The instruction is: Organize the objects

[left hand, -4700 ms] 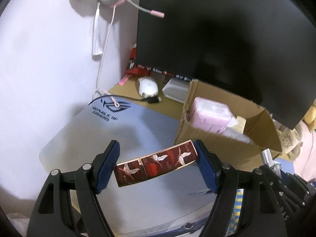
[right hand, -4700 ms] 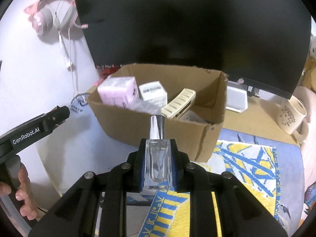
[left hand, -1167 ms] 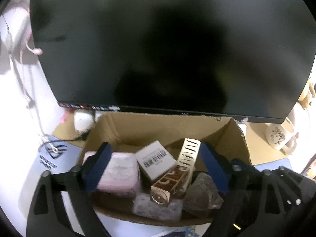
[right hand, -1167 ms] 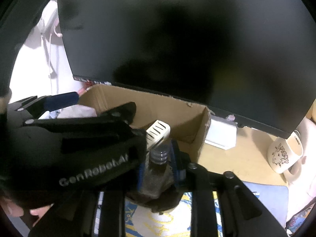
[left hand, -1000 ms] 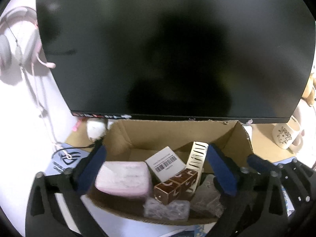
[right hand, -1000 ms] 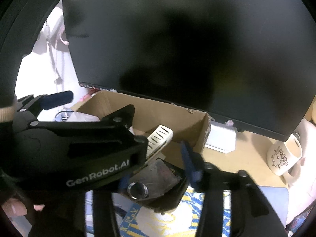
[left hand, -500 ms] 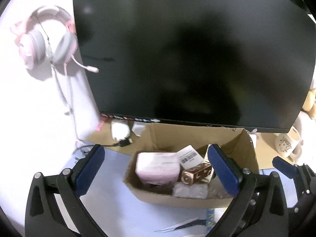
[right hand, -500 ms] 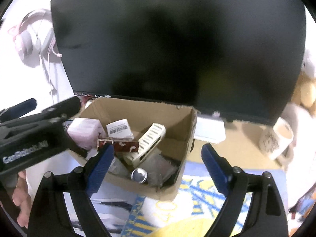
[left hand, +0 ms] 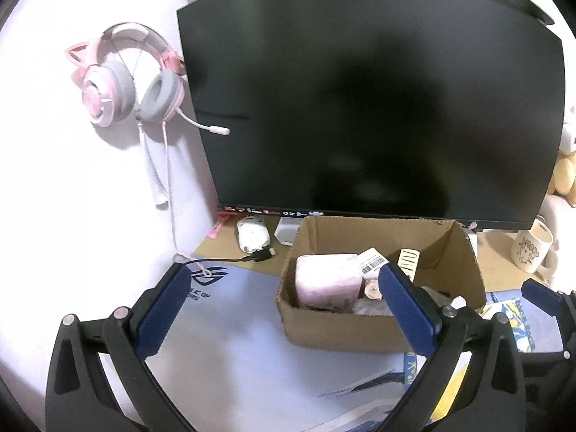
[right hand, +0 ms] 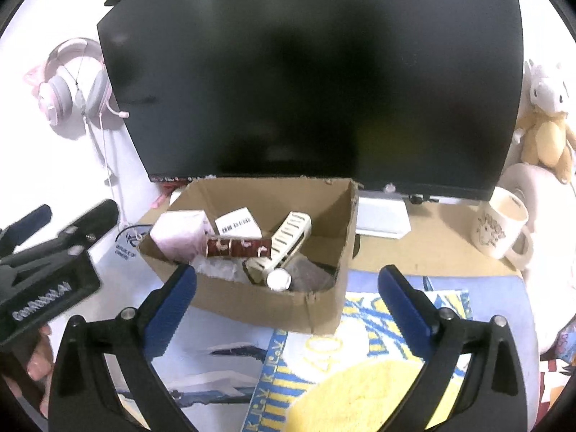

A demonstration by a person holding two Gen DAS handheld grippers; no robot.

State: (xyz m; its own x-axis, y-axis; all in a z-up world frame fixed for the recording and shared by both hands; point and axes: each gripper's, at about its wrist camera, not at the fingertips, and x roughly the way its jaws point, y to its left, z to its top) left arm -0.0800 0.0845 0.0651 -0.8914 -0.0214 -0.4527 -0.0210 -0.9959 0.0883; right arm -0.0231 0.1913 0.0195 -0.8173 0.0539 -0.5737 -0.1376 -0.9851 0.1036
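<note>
Cardboard is what both cameras are now looking at from farther off: the cardboard box (right hand: 252, 298) is sitting mid-frame below the dark monitor (right hand: 309, 72), and both claws are pulling back from it with nothing in them.

At the left of the right wrist view, the left gripper (right hand: 46, 252) is backing off toward the frame's edge; in its own view its jaws are standing wide apart — a moment ago they were hovering right over the box, just after letting go of the red crane-patterned case (right hand: 234, 248). That case is now lying inside the box at centre-left, between the pink packet (right hand: 178, 237) and the cream ribbed holder (right hand: 288, 241).

Moving right, the glass bottle (right hand: 279, 279) is resting on its side against the box's near wall, its round pale end facing the camera. The right gripper (right hand: 288, 295) has just been opening its jaws to full spread, with nothing between the blue pads — it was clamping that bottle about a second ago.

So two more items appear to be stowed, and both claws seem free for whatever loose object comes next. At far right the mug (right hand: 504, 226) is standing on the desk, outside the box.
</note>
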